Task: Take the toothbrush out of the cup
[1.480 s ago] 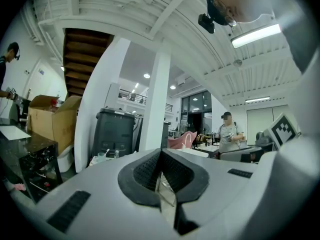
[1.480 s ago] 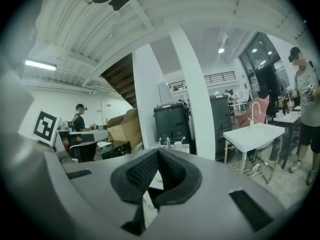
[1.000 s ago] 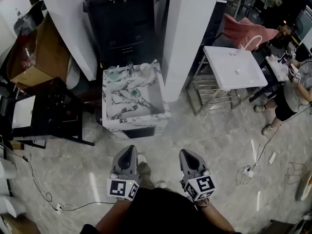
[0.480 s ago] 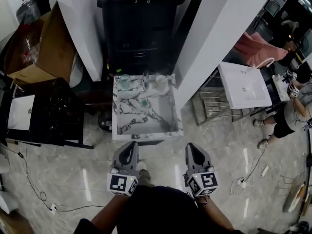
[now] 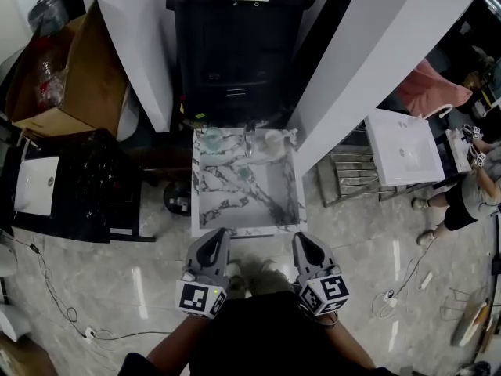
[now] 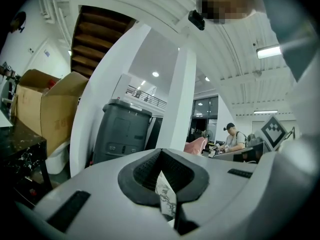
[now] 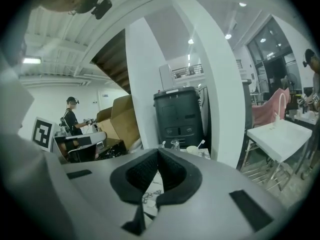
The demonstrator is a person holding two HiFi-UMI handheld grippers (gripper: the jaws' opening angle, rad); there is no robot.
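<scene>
A white cup (image 5: 272, 138) stands at the back edge of a marble-patterned sink stand (image 5: 210, 202), with a toothbrush (image 5: 287, 134) leaning out of it to the right. The right gripper view shows the same cup (image 7: 192, 149) and toothbrush (image 7: 201, 144) far ahead. A greenish cup (image 5: 211, 137) and a tap (image 5: 249, 142) stand beside it. My left gripper (image 5: 215, 238) and right gripper (image 5: 304, 241) hover side by side just short of the stand's front edge. Both are shut and hold nothing (image 6: 161, 151) (image 7: 158, 151).
A black bin (image 5: 239, 45) stands behind the stand between two white pillars (image 5: 368, 61). To the left are a cardboard box (image 5: 59, 77) and a black table (image 5: 78, 178). To the right are a white basin on a metal rack (image 5: 403, 151) and a person (image 5: 470, 198). Cables (image 5: 55, 304) lie on the floor.
The view has moved forward, so the marble stand now lies right in front of both grippers. The grippers have kept their side-by-side pose and stayed shut.
</scene>
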